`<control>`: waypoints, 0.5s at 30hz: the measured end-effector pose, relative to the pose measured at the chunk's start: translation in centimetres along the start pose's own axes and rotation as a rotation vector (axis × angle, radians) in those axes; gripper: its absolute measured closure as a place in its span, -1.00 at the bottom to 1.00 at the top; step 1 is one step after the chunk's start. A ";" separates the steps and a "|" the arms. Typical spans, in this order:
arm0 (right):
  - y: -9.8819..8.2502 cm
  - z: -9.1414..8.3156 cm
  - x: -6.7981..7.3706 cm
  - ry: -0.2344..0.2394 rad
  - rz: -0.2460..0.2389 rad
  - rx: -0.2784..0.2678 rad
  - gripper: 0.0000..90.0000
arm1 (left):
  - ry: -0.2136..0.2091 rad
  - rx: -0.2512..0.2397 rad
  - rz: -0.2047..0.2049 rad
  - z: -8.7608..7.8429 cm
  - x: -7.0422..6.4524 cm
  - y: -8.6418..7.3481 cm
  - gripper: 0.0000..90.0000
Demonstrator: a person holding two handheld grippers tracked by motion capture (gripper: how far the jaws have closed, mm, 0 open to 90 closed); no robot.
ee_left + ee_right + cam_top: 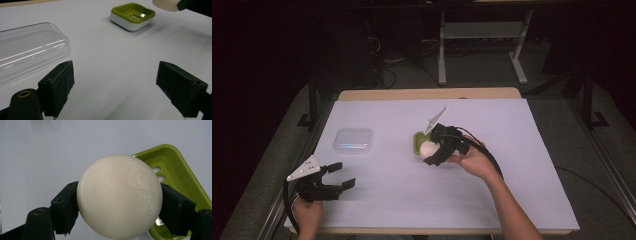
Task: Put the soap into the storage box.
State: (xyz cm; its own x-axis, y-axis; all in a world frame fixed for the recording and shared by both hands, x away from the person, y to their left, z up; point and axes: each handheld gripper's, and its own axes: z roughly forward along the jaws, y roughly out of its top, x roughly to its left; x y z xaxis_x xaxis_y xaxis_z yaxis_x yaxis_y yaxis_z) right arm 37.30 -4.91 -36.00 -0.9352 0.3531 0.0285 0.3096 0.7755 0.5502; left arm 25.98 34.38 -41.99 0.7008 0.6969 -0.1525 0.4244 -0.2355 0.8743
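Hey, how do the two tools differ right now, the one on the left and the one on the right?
The right tool is shut on a round white soap bar, while the left tool stands open with nothing between its jaws. The right tool hangs beside the green soap dish near the table's middle; the left tool sits near the table's front left corner, not far from the clear plastic lid. Both are black, two-jawed and hand-held.

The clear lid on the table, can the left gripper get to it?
Probably yes. The left gripper is open and holds nothing, and bare table lies between it and the clear lid.
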 end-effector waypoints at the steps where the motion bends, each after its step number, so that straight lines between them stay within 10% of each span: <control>1: 0.1 0.0 -0.1 -0.004 -0.007 -0.001 -0.47 | 0.000 0.000 0.001 0.0 0.0 0.0 -0.68; 15: 1.2 -1.1 -1.8 -0.025 0.021 -0.013 -0.47 | -0.002 -0.002 0.000 0.1 0.0 0.0 -0.68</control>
State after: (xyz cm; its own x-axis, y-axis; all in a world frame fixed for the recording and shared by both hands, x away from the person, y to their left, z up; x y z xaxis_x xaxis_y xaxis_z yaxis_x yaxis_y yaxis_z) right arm 39.18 -5.21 -34.48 -0.9239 0.3822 0.0196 0.3267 0.7609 0.5606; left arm 26.01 34.29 -42.01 0.7018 0.6957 -0.1533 0.4235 -0.2343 0.8751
